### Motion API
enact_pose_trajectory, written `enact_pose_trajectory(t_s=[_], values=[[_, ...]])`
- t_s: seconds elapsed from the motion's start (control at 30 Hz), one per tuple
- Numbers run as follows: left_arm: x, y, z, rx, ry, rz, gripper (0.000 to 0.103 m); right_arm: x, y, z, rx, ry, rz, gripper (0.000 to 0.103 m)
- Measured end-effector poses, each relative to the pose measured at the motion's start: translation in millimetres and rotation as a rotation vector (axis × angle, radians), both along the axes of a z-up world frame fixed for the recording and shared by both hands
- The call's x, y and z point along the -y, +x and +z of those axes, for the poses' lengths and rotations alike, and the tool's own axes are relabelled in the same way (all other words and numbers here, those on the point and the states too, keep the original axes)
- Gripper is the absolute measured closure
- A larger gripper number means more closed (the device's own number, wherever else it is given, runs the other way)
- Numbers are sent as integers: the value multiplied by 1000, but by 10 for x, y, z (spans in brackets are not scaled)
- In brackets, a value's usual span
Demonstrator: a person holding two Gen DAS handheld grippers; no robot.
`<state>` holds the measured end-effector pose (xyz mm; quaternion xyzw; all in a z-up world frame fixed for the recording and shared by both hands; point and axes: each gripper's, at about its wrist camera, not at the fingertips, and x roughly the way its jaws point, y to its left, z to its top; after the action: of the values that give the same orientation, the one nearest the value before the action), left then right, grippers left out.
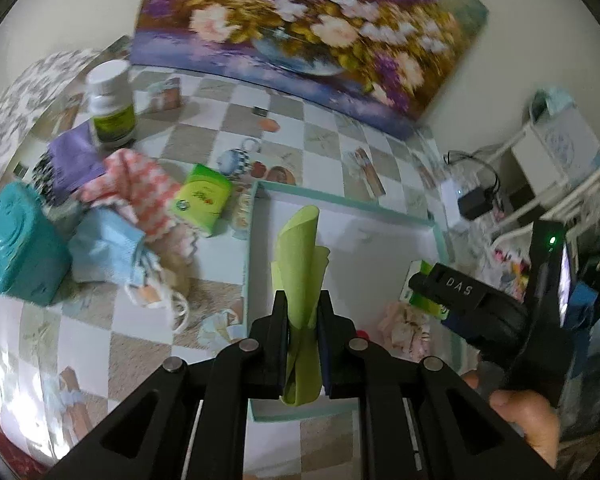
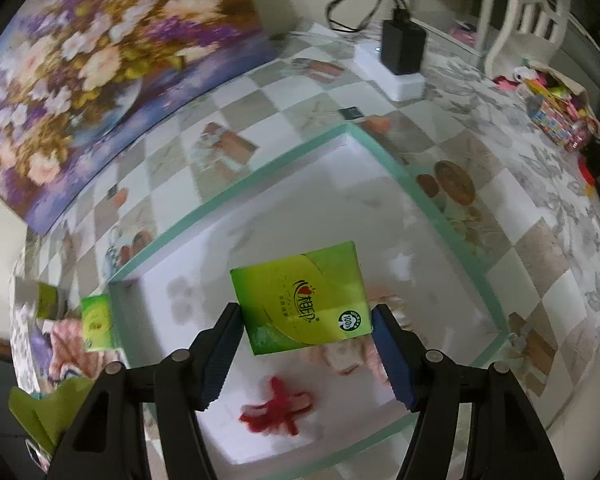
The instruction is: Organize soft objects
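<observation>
Your left claw is clamped tight on a folded green cloth, which sticks up between the pads over the near edge of the shallow white tray. Your right claw grips a green tissue pack by its two sides and holds it above the tray floor. In the tray, under the pack, lie a red yarn scrap and a pale pink item, too blurred to name. Left of the tray on the checkered surface sit a second tissue pack, a pink-and-white cloth, a light blue cloth, a teal tin, a purple packet and a white bottle. A flower painting leans at the far side. A charger is plugged in far right.
</observation>
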<state>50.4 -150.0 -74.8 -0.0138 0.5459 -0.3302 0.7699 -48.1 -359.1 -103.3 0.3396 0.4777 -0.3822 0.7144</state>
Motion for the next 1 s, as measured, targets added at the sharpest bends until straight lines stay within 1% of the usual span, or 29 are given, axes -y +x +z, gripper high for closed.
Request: enact_pose_trajectory(t_s=[0.1, 0.33, 0.43, 0.5, 0.57, 0.63, 0.67, 0.77, 0.8, 0.87, 1.0], values=[[150, 7, -70, 11, 21, -12, 90, 87, -60, -47, -8, 5, -32, 34], [471, 47, -338, -21, 83, -41, 90, 255, -140, -127, -35, -10, -89, 34], [610, 27, -403, -20, 102, -63, 90, 334, -186, -162, -46, -12, -106, 34], [672, 9, -416, -24, 101, -77, 89, 390, -231, -174, -50, -12, -119, 34], [721, -20, -385, -22, 92, -97, 82, 424, -254, -152, -50, -22, -126, 34], [738, -58, -312, 3, 80, -112, 53, 458, -286, -91, -30, -38, -125, 34], [739, -71, -276, 17, 78, -115, 48, 467, -297, -61, -22, -45, -122, 34], [726, -87, -161, 51, 73, -118, 48, 471, -327, 10, -16, -71, -121, 34], [706, -84, -125, 56, 69, -114, 46, 471, -337, 33, -15, -79, -118, 34], [672, -51, -76, 59, 62, -99, 39, 463, -354, 76, -2, -90, -104, 34], [550, 33, 28, 91, 69, -46, 31, 438, -391, 143, 20, -104, -83, 33]])
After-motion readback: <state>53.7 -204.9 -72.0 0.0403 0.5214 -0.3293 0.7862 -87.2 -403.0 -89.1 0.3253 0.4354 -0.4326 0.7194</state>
